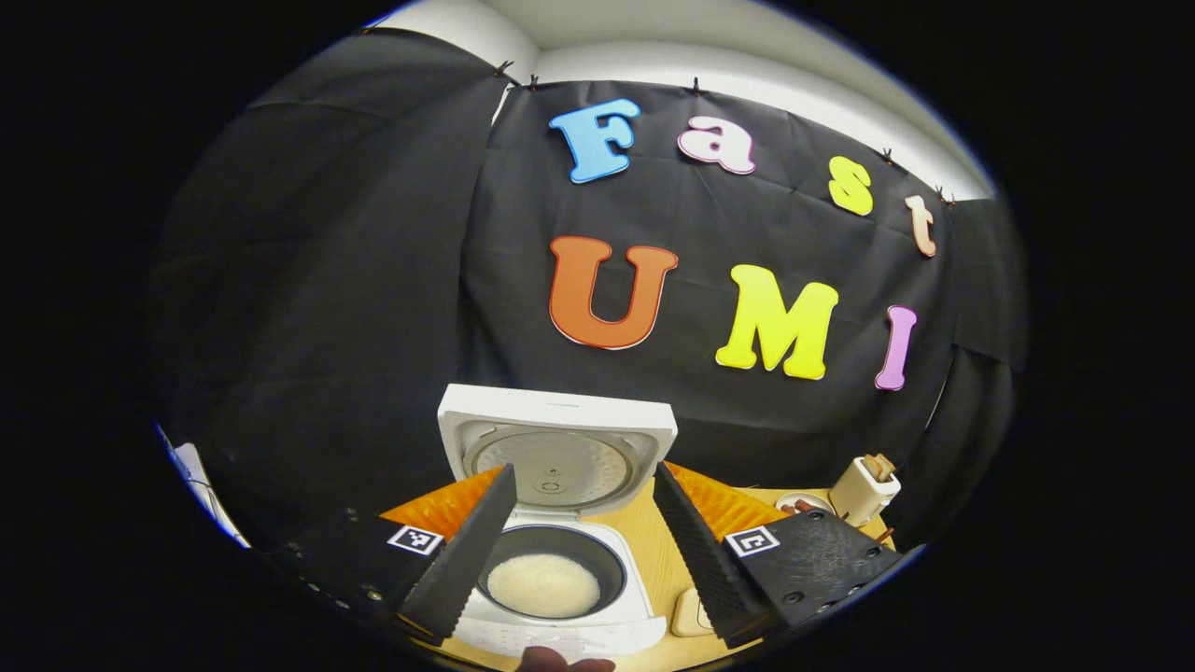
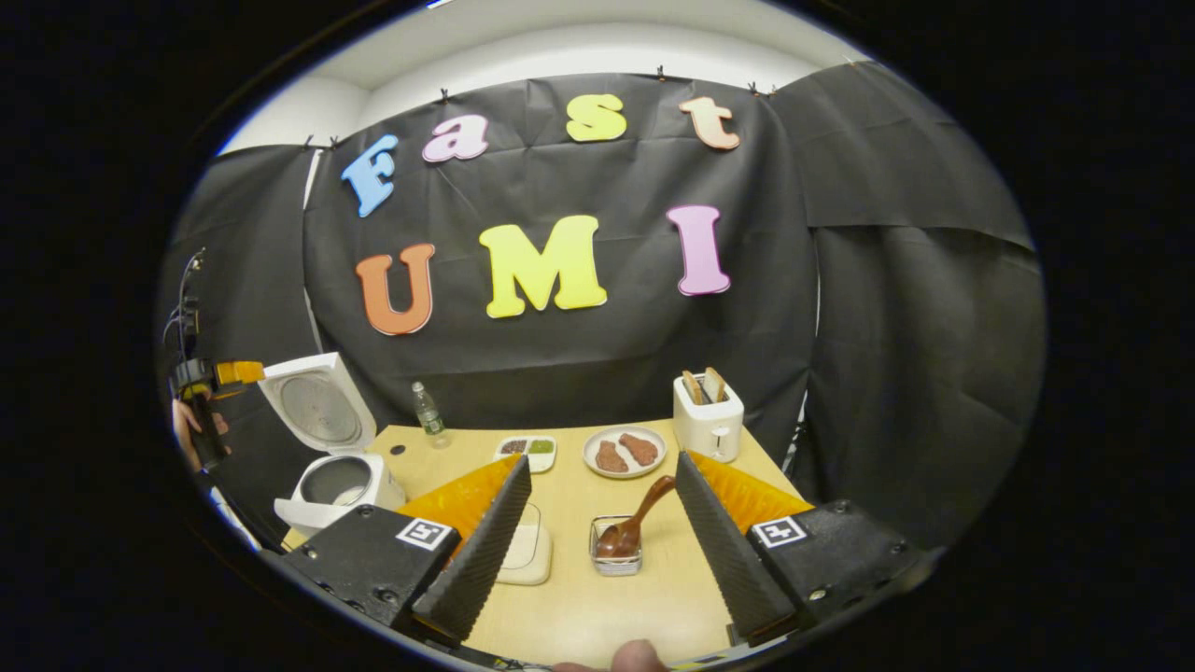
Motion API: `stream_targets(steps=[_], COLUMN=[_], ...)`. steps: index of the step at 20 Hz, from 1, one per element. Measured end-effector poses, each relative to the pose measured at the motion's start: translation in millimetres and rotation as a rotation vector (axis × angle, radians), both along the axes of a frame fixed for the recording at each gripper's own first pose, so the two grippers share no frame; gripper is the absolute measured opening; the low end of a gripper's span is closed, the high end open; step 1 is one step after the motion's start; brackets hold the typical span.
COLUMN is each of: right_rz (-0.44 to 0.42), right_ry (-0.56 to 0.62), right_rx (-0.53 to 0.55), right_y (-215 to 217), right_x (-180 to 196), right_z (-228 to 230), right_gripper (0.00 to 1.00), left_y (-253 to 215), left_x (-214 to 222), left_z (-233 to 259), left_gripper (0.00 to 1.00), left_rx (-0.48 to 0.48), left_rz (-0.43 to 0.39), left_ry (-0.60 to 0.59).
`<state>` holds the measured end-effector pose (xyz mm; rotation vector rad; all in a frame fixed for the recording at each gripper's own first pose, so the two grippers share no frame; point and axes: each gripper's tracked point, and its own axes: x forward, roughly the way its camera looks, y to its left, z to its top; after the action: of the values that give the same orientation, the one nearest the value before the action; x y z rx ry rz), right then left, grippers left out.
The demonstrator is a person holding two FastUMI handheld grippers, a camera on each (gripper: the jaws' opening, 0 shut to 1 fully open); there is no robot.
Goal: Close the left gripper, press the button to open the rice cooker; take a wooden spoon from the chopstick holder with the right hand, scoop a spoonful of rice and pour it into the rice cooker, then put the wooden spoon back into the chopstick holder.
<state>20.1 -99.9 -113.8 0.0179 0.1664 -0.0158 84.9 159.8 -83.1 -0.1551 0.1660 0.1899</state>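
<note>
On the left of the table (image 2: pixel 597 607) the cooker (image 1: pixel 560 569) is seen with its lid (image 1: pixel 557 448) raised and rice already lying in the pot (image 1: pixel 544 583), so the button step is judged done. The left gripper (image 1: pixel 583 541) is held over the pot with its jaws spread and nothing between them; it is also seen far off in the right gripper view, in a hand. The right gripper (image 2: pixel 602 532) is likewise released and empty, aimed at the spoon (image 2: pixel 635 523), which leans out of a small metal holder (image 2: pixel 616 551) in the middle of the table. Whether the spoon is being fetched or has been returned cannot be told. Should it be grasped, the slanted handle could slip or twist between the jaws if it is pinched off-centre, and the light holder could be dragged or tipped as the bowl is lifted out. Grains could be spilled on the way to the cooker if the spoon is tilted. A shallow dish (image 2: pixel 527 551), just beside the holder and partly hidden by a finger, may hold the rice; its contents cannot be made out. Farther back stand a plate (image 2: pixel 624 452), a toaster (image 2: pixel 708 415), a small tray (image 2: pixel 527 451) and a bottle (image 2: pixel 428 413), all well apart from the spoon. Nothing is seen between gripper and handle.
</note>
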Motion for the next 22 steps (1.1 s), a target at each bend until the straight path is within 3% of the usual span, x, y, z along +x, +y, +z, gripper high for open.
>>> stream_targets(steps=[12,22], right_rz=[0.037,0.085], right_ry=[0.061,0.181], right_rx=[0.020,0.071], right_y=[-28.7,-56.7], right_x=[15.4,103.7], right_z=[-39.2,-142.0], right_gripper=[1.00,1.00], left_y=[-54.4,-95.7], left_x=[-72.1,-118.2], left_z=[36.8,27.5], left_gripper=[0.94,0.95], left_rx=[0.160,0.223], left_rz=[0.044,0.118], left_ry=[-0.130,-0.123])
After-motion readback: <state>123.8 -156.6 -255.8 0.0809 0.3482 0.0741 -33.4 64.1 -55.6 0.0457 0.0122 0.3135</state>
